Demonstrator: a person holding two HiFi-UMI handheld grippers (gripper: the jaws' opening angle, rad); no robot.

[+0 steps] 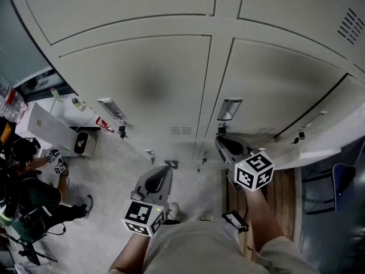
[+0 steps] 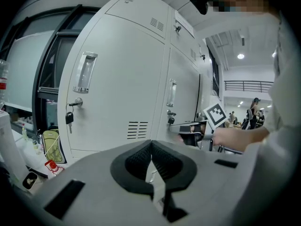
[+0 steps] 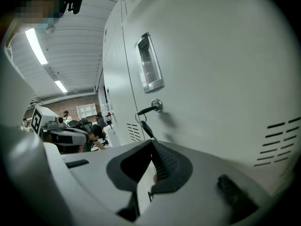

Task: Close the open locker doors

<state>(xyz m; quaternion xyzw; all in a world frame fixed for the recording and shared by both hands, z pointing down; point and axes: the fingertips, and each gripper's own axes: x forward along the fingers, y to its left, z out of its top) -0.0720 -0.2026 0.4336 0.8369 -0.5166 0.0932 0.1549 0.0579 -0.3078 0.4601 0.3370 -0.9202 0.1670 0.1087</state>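
Pale grey locker doors point(image 1: 142, 79) fill the head view. The middle door point(image 1: 268, 84) lies flush, with a recessed handle point(image 1: 229, 108) and a keyed lock point(image 1: 221, 130). At the right, one door point(image 1: 325, 124) stands ajar with a dark gap along its edge. My right gripper point(image 1: 221, 141) is shut with nothing in it, its tip close by the middle door's lock. In the right gripper view that handle point(image 3: 149, 64) and key point(image 3: 149, 108) sit just ahead of the jaws. My left gripper point(image 1: 164, 170) is shut and empty, held lower, facing closed doors point(image 2: 117, 88).
A person point(image 1: 28, 196) crouches on the floor at the left, beside a white box point(image 1: 48, 124) and water bottles point(image 1: 8, 101). Wooden flooring point(image 1: 285, 193) and a chair point(image 1: 342, 178) lie at the right. Keys hang from the left door's lock point(image 2: 69, 117).
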